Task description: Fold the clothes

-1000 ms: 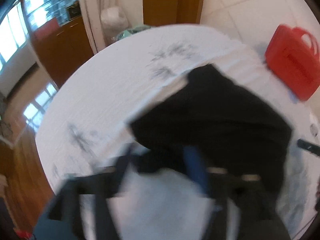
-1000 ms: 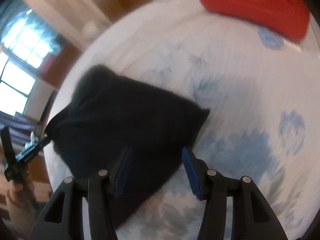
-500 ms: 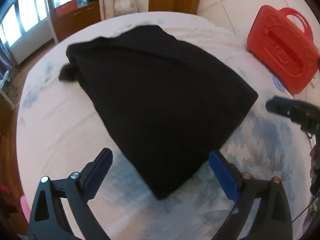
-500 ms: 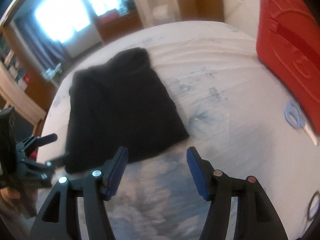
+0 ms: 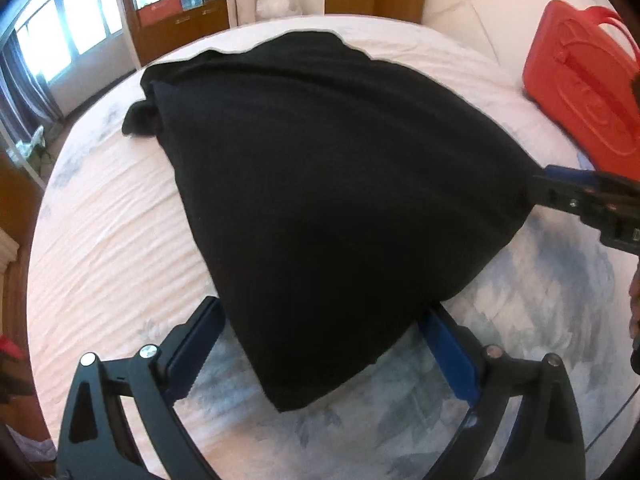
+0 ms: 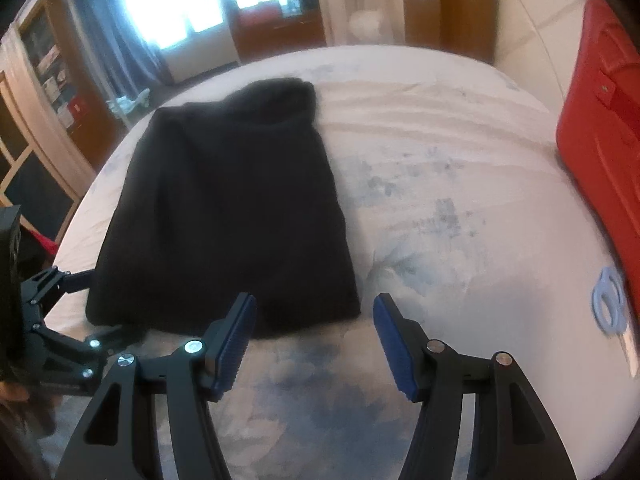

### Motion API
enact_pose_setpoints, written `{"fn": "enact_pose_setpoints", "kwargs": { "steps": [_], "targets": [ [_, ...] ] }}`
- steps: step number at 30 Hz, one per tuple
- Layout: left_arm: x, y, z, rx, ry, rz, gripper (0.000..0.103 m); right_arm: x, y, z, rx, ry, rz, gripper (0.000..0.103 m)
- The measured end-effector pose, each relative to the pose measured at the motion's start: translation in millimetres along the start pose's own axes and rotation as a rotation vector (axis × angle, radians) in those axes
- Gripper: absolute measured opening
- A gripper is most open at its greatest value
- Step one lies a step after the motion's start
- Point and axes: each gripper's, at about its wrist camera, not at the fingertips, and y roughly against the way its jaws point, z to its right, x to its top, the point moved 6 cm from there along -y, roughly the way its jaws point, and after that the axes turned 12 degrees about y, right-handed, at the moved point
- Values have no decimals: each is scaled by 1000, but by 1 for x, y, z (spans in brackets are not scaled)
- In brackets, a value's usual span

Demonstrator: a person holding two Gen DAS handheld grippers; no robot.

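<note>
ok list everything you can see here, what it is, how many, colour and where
black garment: one, black, folded, lying on the bed, near corner between the left gripper's open jaws
bed cover: one, white with blue floral print, under everything
red case: one, red, with a handle, on the bed's right side
blue ring object: one, pale blue, on the cover beside the red case; too blurred to name
wooden cabinets: brown, beyond the bed
windows: bright, at the back
left gripper: one, black with blue pads, open around the garment's corner, having just widened
right gripper: one, black with blue pads, open at the garment's near right corner
</note>
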Motion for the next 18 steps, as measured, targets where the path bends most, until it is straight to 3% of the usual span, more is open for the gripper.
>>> {"fn": "enact_pose_setpoints", "kwargs": {
  "steps": [4,6,8,9,10,14,18],
  "targets": [
    [-2,0,1,-13,-11,7,103,-1,-6,0,4,15,-13,61],
    [-1,1,4,-30,-45,2,95,-3,-11,-1,1,26,-21,60],
    [2,8,9,-55,-86,3,52,-3,-15,-5,-5,41,-30,40],
    [3,11,12,-63,-109,3,44,-1,-16,-9,-8,47,-34,31],
    [4,14,14,-60,-131,8,29,1,-16,-13,-7,52,-35,20],
    [18,47,7,-80,-168,59,24,11,-5,-25,-13,33,-11,18],
    [25,90,-5,-129,-214,103,22,16,32,-35,44,-53,69,16]
  ]
}}
